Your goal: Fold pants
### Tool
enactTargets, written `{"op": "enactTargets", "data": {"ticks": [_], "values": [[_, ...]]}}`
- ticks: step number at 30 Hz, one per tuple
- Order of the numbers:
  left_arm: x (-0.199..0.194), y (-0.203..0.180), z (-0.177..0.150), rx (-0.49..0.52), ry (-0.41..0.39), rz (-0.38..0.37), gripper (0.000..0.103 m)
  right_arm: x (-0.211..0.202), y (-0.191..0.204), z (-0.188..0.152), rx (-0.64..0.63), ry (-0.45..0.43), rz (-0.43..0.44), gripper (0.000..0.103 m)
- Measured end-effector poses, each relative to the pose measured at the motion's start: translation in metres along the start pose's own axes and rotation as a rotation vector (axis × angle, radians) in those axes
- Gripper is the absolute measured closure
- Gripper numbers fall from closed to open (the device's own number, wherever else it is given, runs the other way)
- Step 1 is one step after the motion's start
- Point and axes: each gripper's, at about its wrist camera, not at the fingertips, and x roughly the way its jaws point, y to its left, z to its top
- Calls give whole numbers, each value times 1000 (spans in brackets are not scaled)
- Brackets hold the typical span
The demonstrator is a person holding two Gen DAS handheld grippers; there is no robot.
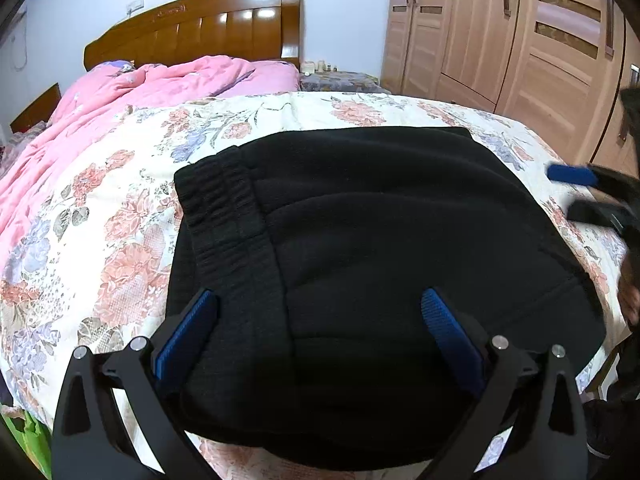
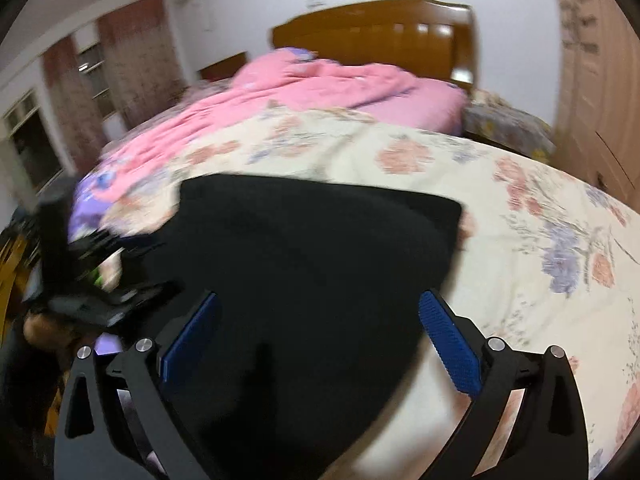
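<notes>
One pair of black pants [image 1: 360, 248] lies folded into a compact rectangle on the floral bedspread [image 1: 100, 240] of the bed, near its foot edge; the ribbed elastic waistband [image 1: 224, 216] shows along the left side of the bundle in the left wrist view. Two grippers are in view. The left gripper [image 1: 320, 320] hangs over the near edge of the pants with its two blue-padded fingers [image 1: 188, 336] spread wide, nothing pinched between them. The right gripper [image 2: 320, 320] is likewise wide open above the right part of the pants; whether its pads touch the cloth cannot be told, since that view is blurred. In the left wrist view the right gripper [image 1: 576, 184] shows at the right edge, beside the pants. Behind lie one crumpled pink quilt [image 1: 132, 88], one wooden headboard [image 1: 200, 28] and one wardrobe [image 1: 500, 32] with several doors.
</notes>
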Motion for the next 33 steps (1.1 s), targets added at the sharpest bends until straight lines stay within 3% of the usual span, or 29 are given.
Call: {"op": "enactTargets", "data": {"ticks": [4, 6, 8, 17, 20, 22, 25, 28, 31, 33], "values": [[1, 0, 0, 0, -1, 1, 1, 0, 25, -28, -55, 66, 77, 7], [1, -1, 0, 0, -1, 1, 1, 9, 32, -45, -90, 121, 53, 7], [0, -1, 0, 1, -5, 0, 1, 7, 36, -53, -117, 112, 31, 6], [1, -2, -3, -7, -27, 10, 1, 7, 44, -54, -193, 186, 12, 5], [-4, -3, -1, -8, -24, 15, 1, 1, 38, -44, -166, 193, 73, 5], [-12, -5, 2, 8, -28, 3, 2, -10, 25, -30, -124, 134, 111, 5], [-22, -8, 15, 32, -51, -33, 2, -16, -8, -1, -51, 28, 47, 5], [-17, -9, 35, 54, -55, -41, 2, 5, -39, 32, -21, -29, -35, 5], [-2, -15, 49, 103, -38, 5, 2, 39, -56, 62, -34, -17, -113, 5], [9, -16, 52, 110, -12, -12, 2, 65, -65, 80, -49, 13, -143, 5]]}}
